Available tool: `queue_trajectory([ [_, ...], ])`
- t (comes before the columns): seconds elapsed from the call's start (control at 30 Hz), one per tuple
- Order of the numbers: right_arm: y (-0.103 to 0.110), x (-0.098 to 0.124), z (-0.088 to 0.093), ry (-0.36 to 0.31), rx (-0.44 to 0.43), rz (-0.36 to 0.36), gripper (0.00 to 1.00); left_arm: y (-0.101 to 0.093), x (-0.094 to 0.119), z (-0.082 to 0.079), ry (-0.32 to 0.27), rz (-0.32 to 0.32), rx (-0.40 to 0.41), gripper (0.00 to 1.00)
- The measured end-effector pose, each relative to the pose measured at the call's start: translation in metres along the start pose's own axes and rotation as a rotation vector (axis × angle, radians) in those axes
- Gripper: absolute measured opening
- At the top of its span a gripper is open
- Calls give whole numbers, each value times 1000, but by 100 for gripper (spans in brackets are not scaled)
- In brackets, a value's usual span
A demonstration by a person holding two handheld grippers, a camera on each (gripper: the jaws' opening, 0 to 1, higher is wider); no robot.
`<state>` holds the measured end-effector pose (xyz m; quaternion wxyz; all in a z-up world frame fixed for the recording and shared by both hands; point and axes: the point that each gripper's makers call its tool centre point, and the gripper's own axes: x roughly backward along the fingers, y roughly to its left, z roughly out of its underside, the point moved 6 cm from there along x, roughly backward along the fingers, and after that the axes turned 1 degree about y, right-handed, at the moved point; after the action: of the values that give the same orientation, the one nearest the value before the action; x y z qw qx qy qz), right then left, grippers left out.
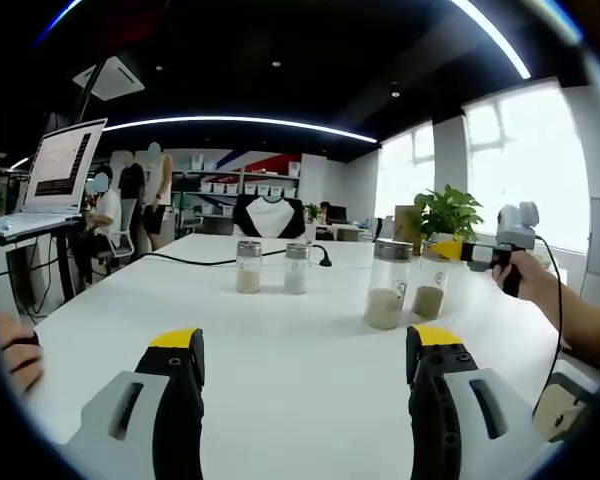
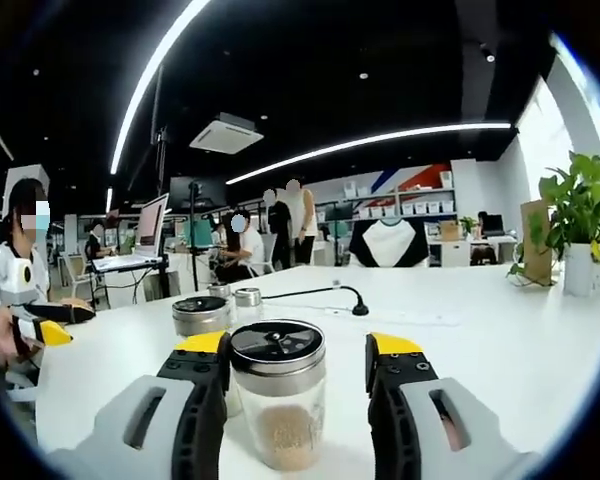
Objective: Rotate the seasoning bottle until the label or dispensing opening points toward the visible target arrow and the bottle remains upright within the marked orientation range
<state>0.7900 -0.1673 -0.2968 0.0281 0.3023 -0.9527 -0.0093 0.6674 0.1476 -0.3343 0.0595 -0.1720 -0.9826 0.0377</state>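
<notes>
A clear seasoning bottle [image 2: 278, 392] with a black dispensing lid and tan powder stands upright on the white table [image 2: 500, 350], between the jaws of my right gripper [image 2: 298, 348]. The jaws stand open around it, with a gap on the right side. In the left gripper view this bottle [image 1: 429, 292] is at the right, with the right gripper [image 1: 450, 250] at its top, held by a hand [image 1: 525, 275]. Beside it stands a second large bottle [image 1: 388, 285]. My left gripper [image 1: 305, 345] is open over bare table [image 1: 280, 350], well short of the bottles.
Two small bottles [image 1: 248, 267] [image 1: 297, 268] stand mid-table, with a black cable [image 1: 210, 262] behind them. A laptop [image 1: 65, 165] on a stand is at the left and a potted plant [image 1: 448, 212] at the right. People stand and sit in the background.
</notes>
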Motion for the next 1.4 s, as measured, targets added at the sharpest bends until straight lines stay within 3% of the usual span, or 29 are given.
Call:
queue_trajectory([
  [0.37,1,-3,-8,-15,-1,-257,53,1,-3,2,8,0,7,87],
  [0.5,-9,-7,-6,9,34,-299,53,2,-3,1,6,-2,9,87],
  [0.63,-8,-6,-8,-21,-42,-395,53,0,-3,2,9,3,8,87],
  [0.9,-12,-6,-7,-36,-84,-594,52,3,1,0,3,-5,7,87],
  [0.97,-13,-6,-5,-15,-69,-629,51,4,1,0,2,-7,5,87],
  [1.0,-12,-6,0,34,-17,-662,50,4,2,0,1,-7,5,87],
  [1.4,-7,-16,1,3,-63,-745,48,1,1,1,6,0,-1,87],
])
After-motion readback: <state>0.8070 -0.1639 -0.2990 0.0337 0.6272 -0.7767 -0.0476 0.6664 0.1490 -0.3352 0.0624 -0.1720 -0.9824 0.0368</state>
